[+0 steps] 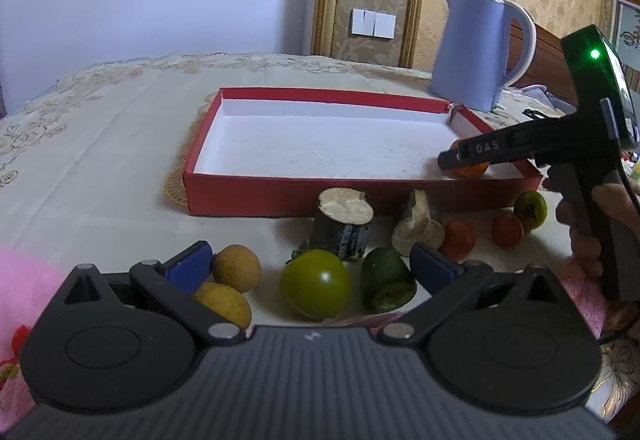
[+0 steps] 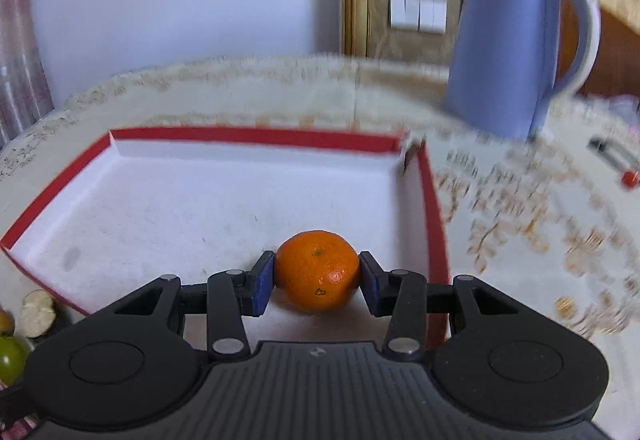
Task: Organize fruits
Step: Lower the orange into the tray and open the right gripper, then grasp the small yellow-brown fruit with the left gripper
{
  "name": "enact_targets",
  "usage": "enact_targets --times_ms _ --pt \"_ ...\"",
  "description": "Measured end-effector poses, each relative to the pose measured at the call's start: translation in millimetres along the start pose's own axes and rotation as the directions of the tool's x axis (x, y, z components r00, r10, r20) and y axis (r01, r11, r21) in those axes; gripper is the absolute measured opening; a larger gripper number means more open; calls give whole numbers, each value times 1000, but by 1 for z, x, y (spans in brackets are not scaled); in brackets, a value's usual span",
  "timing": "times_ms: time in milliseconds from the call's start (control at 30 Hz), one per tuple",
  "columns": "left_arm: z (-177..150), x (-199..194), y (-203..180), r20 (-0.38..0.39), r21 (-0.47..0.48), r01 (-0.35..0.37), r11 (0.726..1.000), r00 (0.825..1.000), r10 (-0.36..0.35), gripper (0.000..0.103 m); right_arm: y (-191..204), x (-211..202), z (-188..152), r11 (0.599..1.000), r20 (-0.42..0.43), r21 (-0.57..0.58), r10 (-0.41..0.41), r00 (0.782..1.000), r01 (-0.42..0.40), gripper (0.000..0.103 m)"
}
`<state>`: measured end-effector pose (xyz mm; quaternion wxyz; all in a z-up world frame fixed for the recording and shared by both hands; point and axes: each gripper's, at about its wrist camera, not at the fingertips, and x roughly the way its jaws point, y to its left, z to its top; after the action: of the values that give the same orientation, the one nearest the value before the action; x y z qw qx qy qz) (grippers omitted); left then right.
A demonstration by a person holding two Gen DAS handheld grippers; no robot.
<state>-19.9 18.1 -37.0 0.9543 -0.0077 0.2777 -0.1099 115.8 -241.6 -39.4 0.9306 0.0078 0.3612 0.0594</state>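
We hold the small round orange mandarin (image 2: 317,270) clenched between the blue pads of our right claw (image 2: 317,278), low over the white floor of the shallow red cardboard box (image 2: 256,135), near its right wall. To do this step well, we should lower the fruit until it rests on the floor and only then release it slowly, so it does not roll. Our left claw (image 1: 312,264) hangs released, holding nothing, above the large green tomato (image 1: 316,282) on the table (image 1: 100,167).
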Motion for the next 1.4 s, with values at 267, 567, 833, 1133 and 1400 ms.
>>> enact_targets --times_ms 267,567,833,1133,1400 --pt "-1 1 2 2 -4 16 1000 1000 -16 103 -2 -21 -6 1000 76 2 22 997 -23 78" --pt "-2 0 11 12 -35 39 999 999 -39 103 -40 -86 -50 975 244 54 -221 944 214 92" --pt "-3 -26 21 46 -6 -37 999 998 37 103 -108 -82 -68 927 134 332 -231 964 176 92" --pt "-10 -51 -20 122 172 -78 982 991 57 103 -114 -75 -70 922 105 357 -197 975 148 92" --pt "-15 -44 16 29 15 -16 1000 999 15 98 -115 -78 -72 920 115 366 -191 975 138 92"
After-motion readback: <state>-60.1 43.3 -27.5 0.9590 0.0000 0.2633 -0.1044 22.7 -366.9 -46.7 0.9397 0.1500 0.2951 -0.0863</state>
